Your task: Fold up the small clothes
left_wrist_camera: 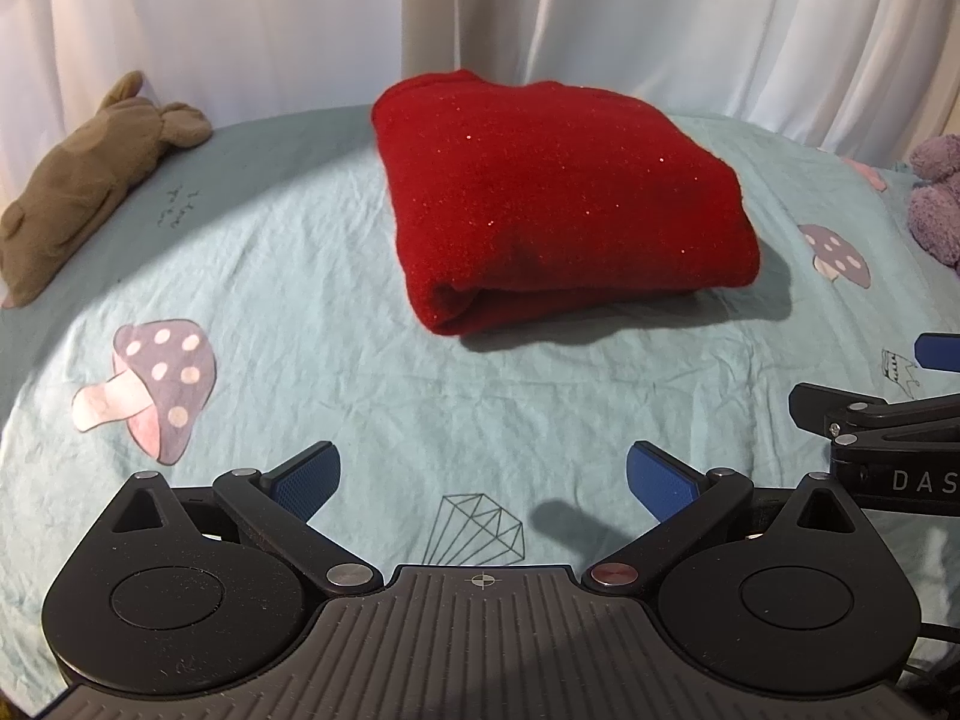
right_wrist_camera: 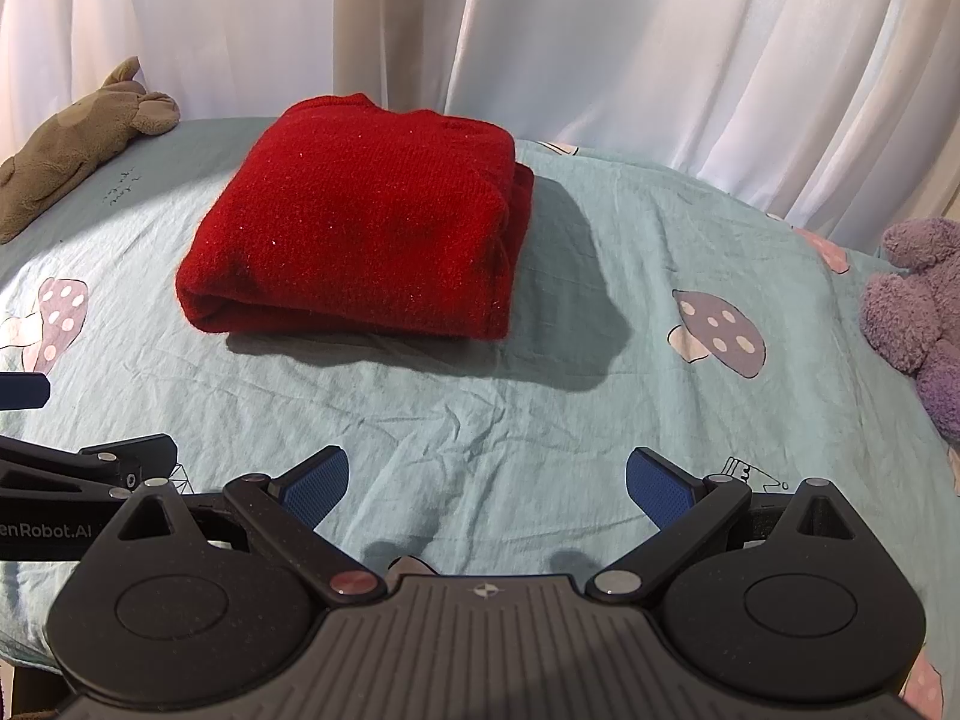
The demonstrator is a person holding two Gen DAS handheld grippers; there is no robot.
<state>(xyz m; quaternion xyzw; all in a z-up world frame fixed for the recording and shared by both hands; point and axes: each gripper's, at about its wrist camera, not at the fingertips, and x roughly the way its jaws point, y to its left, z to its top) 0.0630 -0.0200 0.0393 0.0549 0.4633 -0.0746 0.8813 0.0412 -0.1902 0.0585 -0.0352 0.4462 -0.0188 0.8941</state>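
In the left wrist view we see our left gripper [left_wrist_camera: 483,483] spread wide and empty at bottom centre, its blue ribbed pads over wrinkled mint sheet [left_wrist_camera: 312,276]. The fuzzy red sweater [left_wrist_camera: 558,198], folded into a thick rectangle, lies upper centre.

In the right wrist view our right gripper [right_wrist_camera: 487,487] gapes equally, holding nothing; the sweater [right_wrist_camera: 360,222] sits upper left, a purple plush toy [right_wrist_camera: 918,312] at the right edge.
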